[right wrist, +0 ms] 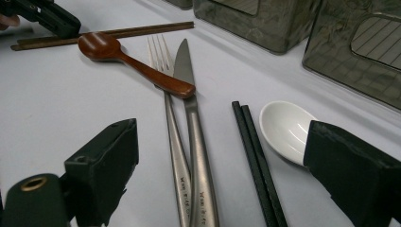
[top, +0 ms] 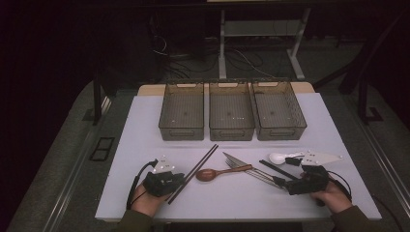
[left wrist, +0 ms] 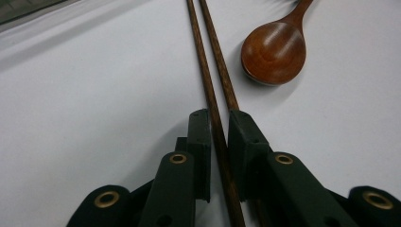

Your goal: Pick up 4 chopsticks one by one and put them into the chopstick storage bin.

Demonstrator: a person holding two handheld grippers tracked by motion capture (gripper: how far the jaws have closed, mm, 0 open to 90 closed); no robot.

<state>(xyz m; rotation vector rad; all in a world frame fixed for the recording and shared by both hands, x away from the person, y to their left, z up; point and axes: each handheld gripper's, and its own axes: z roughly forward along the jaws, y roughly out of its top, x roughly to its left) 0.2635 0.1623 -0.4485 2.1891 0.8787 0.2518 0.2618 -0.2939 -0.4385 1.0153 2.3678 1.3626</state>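
Note:
A pair of brown wooden chopsticks [top: 200,164] [left wrist: 208,80] lies slantwise on the white table top. My left gripper [top: 179,181] [left wrist: 220,127] rests near their lower end with its jaws shut on one stick; the second stick runs under the right jaw. A wooden spoon [top: 208,174] [left wrist: 274,52] [right wrist: 99,46] lies just right of them. My right gripper [top: 286,182] [right wrist: 222,137] stands wide open and low over the handles of a steel fork [right wrist: 172,142] and knife [right wrist: 194,132]. Black chopsticks [top: 273,167] [right wrist: 255,151] and a white spoon [top: 279,156] [right wrist: 283,127] lie between its jaws too.
Three empty grey mesh bins [top: 181,128] [top: 231,130] [top: 280,129] stand side by side at the back of the table. The front edge of the table [top: 232,215] runs just under both hands. The far-off left gripper [right wrist: 47,19] shows in the right gripper view.

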